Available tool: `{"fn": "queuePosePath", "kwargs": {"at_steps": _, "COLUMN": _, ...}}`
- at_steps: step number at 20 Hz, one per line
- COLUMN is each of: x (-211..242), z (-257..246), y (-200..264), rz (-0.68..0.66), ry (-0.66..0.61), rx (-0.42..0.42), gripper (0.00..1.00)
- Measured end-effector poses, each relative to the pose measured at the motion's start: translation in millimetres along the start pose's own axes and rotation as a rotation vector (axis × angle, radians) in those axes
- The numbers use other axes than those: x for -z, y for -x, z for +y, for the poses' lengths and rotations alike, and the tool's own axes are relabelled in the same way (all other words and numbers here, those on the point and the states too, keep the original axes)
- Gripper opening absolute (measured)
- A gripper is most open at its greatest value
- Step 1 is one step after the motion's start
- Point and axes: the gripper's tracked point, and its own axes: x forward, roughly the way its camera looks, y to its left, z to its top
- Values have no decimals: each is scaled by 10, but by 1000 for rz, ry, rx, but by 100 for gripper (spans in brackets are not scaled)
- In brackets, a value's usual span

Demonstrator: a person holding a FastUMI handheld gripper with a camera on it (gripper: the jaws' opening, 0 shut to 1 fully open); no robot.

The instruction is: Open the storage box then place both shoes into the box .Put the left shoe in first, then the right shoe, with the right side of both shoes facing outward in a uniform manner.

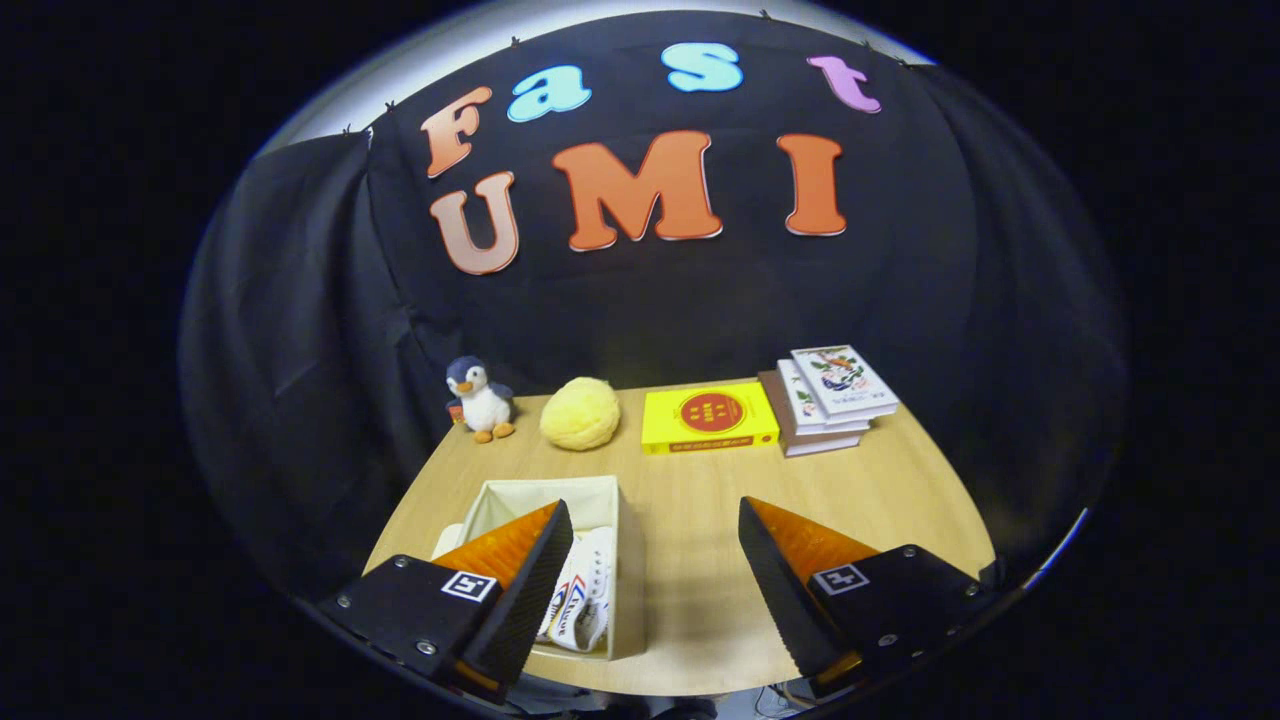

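Observation:
An open cream storage box [545, 497] stands on the wooden table, partly under my left finger [520, 590]. Inside it lie white shoes [585, 595] with red and blue markings, side by side; how many I cannot tell, since the finger hides part of the box. My gripper [655, 525] is open and held above the table, with nothing between its orange and black fingers. The right finger [790, 575] hangs over bare tabletop to the right of the box.
Along the back of the table stand a plush penguin [480, 398], a yellow fuzzy ball [581, 413], a yellow book [709, 417] and a stack of books [826, 397]. Bare wood [690, 520] lies between the box and the books.

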Motion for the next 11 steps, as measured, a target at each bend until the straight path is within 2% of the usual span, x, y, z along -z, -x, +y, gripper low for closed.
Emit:
{"fn": "queuePosePath", "kwargs": {"at_steps": 5, "x": -325, "z": -769, "y": 313, "rz": -85, "ry": 36, "rx": 53, "gripper": 99}}
{"fn": "queuePosePath", "kwargs": {"at_steps": 11, "x": -375, "z": -1507, "y": 444, "rz": -126, "ry": 9, "rx": 76, "gripper": 99}}
